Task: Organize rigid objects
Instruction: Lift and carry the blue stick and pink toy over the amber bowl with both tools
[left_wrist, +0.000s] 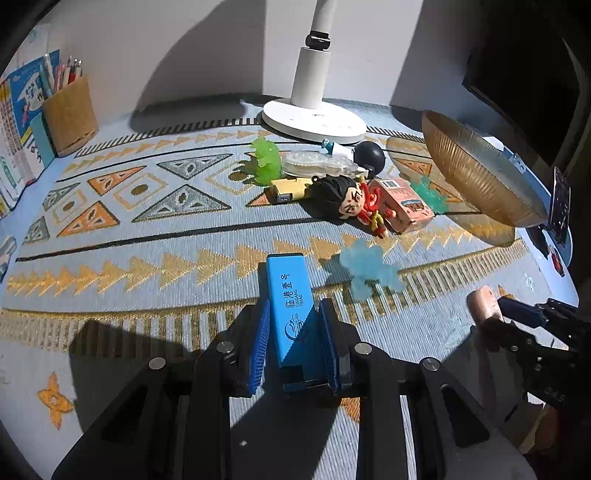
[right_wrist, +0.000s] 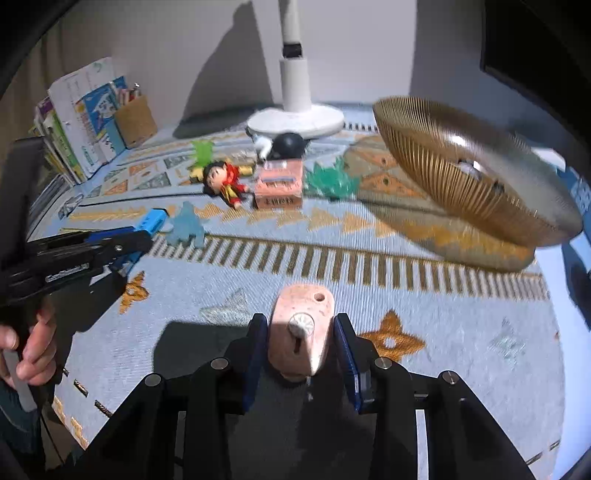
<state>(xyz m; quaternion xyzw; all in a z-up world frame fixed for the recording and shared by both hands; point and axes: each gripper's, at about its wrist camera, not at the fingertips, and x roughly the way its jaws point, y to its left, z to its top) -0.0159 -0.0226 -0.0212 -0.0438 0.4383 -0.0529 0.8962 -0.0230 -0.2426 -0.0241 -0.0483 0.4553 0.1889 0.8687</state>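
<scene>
1. Carrying toward the ribbed gold bowl: it sits tilted at the far right of the patterned mat; you could clip its near rim and tip it further.
2. Your left gripper is clamped on the blue rectangular block, held at its lower half; the long free end could lever and twist out.
3. Your right gripper is closed on the pink rounded piece; curved sides may squirt free.
4. Both loads hang over the mat's near edge; the figurine and pink box lie further back, so a drop could scatter them.
</scene>
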